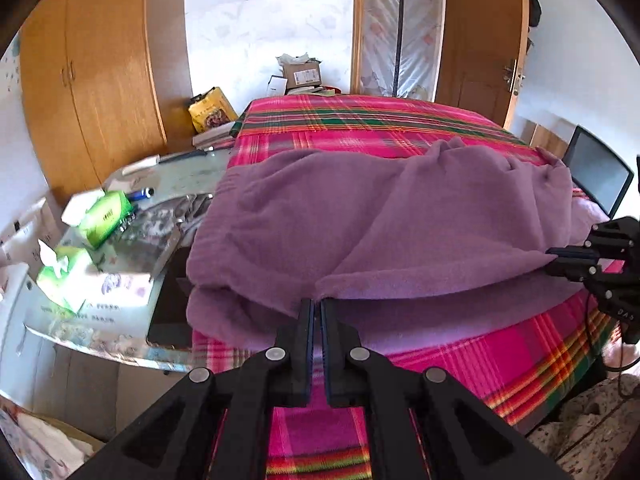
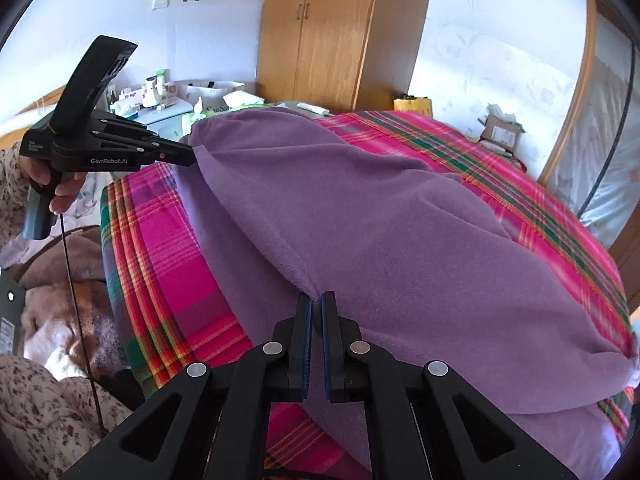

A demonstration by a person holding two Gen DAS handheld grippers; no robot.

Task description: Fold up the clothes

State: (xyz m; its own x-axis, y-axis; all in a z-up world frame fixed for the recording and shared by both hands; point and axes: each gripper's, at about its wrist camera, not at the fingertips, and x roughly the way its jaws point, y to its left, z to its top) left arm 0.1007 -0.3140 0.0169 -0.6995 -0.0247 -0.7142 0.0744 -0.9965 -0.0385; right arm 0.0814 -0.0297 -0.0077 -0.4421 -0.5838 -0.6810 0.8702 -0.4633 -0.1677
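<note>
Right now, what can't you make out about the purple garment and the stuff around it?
- Purple garment: its type; it is doubled over itself in both wrist views.
- Its lower layer: hidden under the lifted edge.
- Tissue pack label: blurred in the left wrist view.
- Right tool: cut off by the left wrist view's edge.

You held a matt, fuzzy purple fleece garment point(image 1: 380, 216) over a woven plaid bedspread point(image 1: 500, 364); the wardrobe point(image 1: 92, 80) upper left was smooth, satin-finished wood.

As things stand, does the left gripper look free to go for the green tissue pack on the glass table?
Probably not yet. The left gripper is shut on the purple garment's edge and would have to let go first. Otherwise the green tissue pack lies uncovered on the glass table beside the bed.
</note>
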